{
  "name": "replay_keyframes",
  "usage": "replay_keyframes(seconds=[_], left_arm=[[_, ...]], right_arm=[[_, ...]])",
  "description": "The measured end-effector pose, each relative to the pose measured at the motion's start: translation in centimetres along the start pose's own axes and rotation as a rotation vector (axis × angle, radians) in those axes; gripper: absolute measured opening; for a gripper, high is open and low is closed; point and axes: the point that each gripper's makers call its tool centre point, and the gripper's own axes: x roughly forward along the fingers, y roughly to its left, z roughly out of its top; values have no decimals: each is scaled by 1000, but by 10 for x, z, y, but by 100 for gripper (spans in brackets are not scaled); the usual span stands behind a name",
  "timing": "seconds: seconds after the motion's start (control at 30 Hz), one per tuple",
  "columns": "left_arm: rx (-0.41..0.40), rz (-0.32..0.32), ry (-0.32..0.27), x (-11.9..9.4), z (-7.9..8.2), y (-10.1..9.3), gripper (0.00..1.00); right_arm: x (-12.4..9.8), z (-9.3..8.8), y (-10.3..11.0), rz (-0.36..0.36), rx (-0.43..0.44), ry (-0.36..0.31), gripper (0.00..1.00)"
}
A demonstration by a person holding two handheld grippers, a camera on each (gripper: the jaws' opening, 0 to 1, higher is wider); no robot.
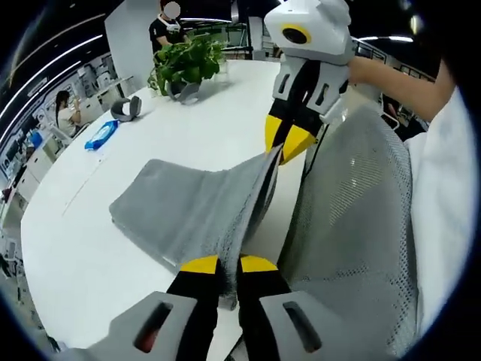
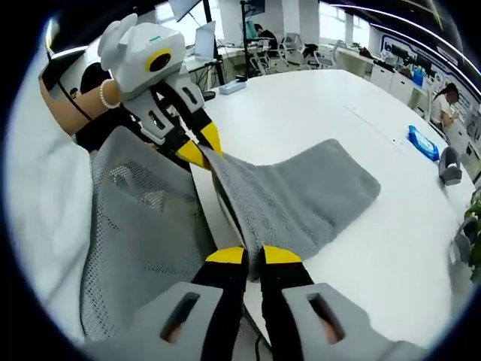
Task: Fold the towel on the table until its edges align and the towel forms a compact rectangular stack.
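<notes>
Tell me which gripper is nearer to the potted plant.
Right. The right gripper grips the towel toward the potted plant; the left gripper grips it farther away.

Both grippers [image 1: 228, 265] [image 2: 253, 255] apparently clamped.

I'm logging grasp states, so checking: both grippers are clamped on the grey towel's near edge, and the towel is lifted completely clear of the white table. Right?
Not quite. Both the left gripper and right gripper are shut on the towel, but its far part lies on the table; only the near edge is raised, as the right gripper view shows.
</notes>
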Motion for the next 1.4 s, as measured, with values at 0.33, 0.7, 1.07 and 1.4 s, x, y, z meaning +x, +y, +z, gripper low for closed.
replay_keyframes(seconds=[0.33,0.7,1.07,1.4], left_arm=[[26,21,2,-21,14,5,8],[36,38,-36,-25,42,39,8],[77,106,-6,0,64,93,8],[16,150,-11,30,67,135,8]], right_arm=[[-14,14,5,24,-42,8,4],[-26,40,-31,-31,-111,14,4],[-17,60,-87,-113,-179,67,4],[2,69,-134,-175,-97,35,4]])
